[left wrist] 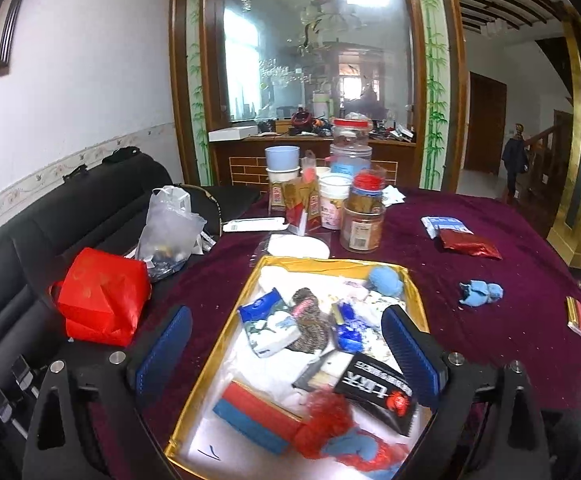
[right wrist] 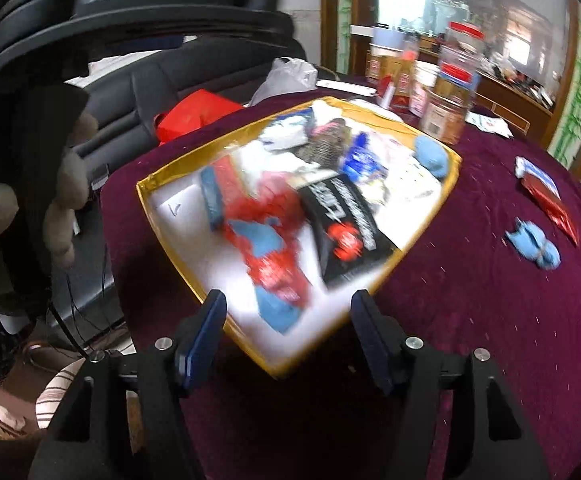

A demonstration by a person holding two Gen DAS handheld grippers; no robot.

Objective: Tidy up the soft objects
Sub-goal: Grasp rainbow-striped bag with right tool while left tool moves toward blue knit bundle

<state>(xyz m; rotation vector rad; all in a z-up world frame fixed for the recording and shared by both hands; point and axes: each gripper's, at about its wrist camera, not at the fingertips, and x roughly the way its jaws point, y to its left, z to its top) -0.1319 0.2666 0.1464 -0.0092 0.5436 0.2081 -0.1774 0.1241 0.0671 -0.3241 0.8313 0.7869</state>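
Maroon-clothed table [left wrist: 490,320] carries gold tray [left wrist: 218,344]; jars [left wrist: 360,216]; blue sock [left wrist: 481,293].

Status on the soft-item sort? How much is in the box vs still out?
Mostly done: the gold box already holds the red-and-blue sock, a blue sock ball and several packets. In hand: nothing; left claw and right claw are both open and empty. Left: the blue sock on the tablecloth.
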